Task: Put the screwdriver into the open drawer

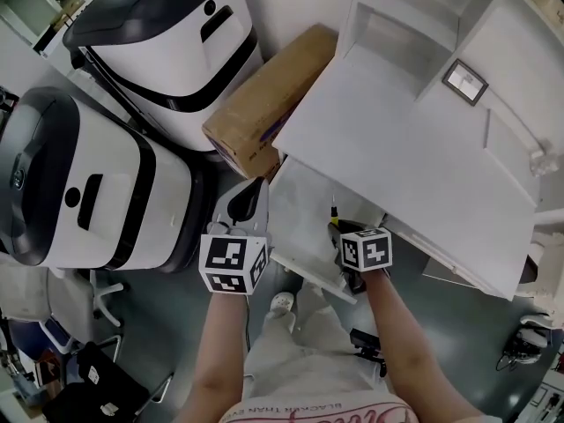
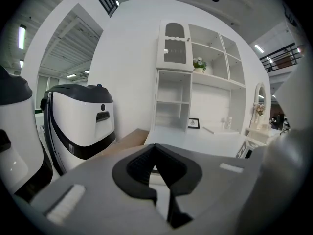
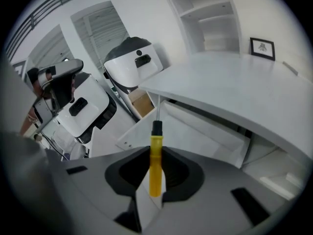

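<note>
screwdriver point(image 3: 155, 155) with a yellow plastic handle, a black collar and a thin metal shaft sits clamped in the right tool point(image 3: 155, 150). the pads press on the handle's sides and the shaft points ahead, past the jaw tips, toward the open drawer point(image 3: 205, 126) under the white surface point(image 3: 230, 87). in the head view the right tool point(image 1: 339, 227) hangs over the drawer point(image 1: 300, 205), angled down into it. the left tool point(image 2: 155, 153) has its jaws together with nothing between them, and stays to the side.

judging by its build, the screwdriver is light and stiff and will not bend or crush. the risk is the smooth, rounded handle, which could swivel or slide between the pads. the handle's middle looks like the right place to hold it, since it is the thickest part and near the balance point. the narrow shaft offers too little to grip. a low release looks wise, as it may roll on the drawer's flat bottom.
</note>
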The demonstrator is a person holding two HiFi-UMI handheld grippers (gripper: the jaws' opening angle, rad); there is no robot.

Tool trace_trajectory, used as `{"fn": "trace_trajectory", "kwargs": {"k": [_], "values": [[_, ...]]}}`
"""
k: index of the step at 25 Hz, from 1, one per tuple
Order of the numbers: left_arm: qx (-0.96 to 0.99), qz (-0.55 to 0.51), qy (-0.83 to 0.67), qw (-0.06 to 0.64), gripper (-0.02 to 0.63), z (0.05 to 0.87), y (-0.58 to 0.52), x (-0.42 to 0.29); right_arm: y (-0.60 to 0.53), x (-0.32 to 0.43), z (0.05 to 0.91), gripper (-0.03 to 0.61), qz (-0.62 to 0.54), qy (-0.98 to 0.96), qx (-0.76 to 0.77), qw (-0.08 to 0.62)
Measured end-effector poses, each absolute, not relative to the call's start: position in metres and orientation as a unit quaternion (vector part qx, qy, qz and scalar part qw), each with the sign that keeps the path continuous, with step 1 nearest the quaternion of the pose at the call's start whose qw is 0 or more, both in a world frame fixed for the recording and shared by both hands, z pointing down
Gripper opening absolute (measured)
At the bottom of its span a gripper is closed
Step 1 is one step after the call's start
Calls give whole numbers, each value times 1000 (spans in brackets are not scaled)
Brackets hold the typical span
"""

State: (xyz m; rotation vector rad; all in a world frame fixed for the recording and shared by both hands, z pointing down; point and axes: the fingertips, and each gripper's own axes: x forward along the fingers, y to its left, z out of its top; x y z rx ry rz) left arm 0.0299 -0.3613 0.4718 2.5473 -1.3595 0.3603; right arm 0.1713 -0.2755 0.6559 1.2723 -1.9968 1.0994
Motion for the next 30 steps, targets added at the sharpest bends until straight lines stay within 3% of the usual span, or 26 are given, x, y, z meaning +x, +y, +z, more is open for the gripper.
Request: {"fn": "trace_trajectory", "kwargs": {"k": [12,30], "values": [[859,143,-473,131,8,490,-368,27,-286,163,720,80,469,-704,442,299],[846,158,-489,143,8,513,-368,11,-288,154,802,80,485,-631,443,414]]}}
